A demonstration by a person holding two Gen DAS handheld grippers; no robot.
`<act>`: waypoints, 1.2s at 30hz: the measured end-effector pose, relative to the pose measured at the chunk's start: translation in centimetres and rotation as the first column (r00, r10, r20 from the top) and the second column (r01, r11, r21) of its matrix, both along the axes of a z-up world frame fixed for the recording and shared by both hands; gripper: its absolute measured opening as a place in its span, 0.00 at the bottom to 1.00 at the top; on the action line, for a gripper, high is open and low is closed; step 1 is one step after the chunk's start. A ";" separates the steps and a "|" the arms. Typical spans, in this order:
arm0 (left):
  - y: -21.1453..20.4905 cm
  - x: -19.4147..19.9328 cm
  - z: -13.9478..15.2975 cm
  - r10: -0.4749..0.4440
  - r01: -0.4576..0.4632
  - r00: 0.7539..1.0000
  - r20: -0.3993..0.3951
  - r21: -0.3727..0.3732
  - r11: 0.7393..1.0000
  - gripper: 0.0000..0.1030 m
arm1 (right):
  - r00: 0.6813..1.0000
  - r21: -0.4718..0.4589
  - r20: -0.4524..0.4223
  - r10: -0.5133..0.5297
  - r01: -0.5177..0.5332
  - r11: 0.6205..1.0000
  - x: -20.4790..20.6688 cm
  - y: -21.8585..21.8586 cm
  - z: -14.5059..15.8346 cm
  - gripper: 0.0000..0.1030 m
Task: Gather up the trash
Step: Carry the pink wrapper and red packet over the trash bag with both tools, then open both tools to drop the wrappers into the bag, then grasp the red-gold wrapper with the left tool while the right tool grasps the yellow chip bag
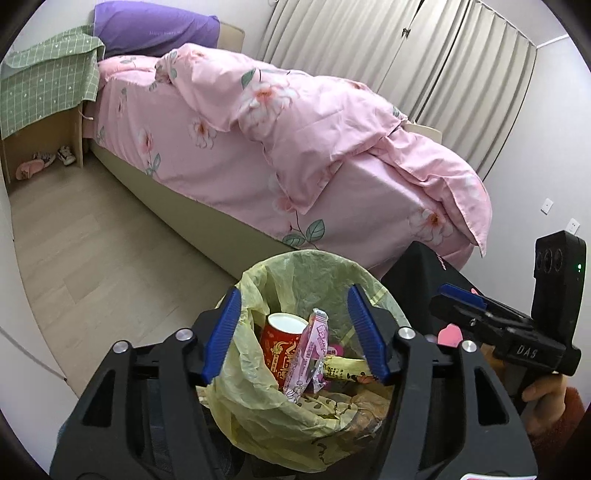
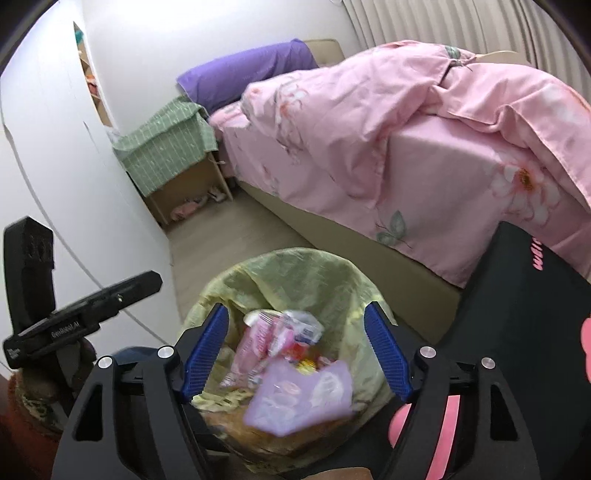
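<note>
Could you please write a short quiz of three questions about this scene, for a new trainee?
1. True or false: the right gripper is closed on a wrapper.
2. Multiple choice: the liner of the trash bin is A) black, B) yellow-green, C) blue.
3. Fill in: the red cup inside the bin stands beside a ____ wrapper.

Key
1. False. Its jaws stand wide apart above the bin, and a blurred lilac packet shows between them, touching neither finger.
2. B.
3. Pink.

place: home bedroom | evidence: bed point(image 1: 258, 155), purple pillow point(image 1: 155, 29), curtains point(image 1: 424, 48)
</note>
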State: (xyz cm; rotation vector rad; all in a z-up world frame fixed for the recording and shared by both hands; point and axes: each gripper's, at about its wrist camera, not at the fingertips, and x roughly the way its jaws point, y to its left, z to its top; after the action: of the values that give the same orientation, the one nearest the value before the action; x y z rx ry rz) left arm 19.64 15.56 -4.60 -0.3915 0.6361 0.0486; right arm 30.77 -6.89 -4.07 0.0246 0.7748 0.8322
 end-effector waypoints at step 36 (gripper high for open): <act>-34.8 0.3 -0.3 -0.775 0.769 0.611 -0.159 -0.114 0.629 0.66 | 0.683 -0.100 0.115 -0.722 0.731 0.675 -26.8 -37.3 -2.7 0.70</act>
State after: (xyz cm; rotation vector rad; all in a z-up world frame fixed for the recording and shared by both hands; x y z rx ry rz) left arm 19.96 -19.29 -4.95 -0.1101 0.9642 -0.7812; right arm 3.97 -44.20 -6.73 0.1738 0.6736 0.0021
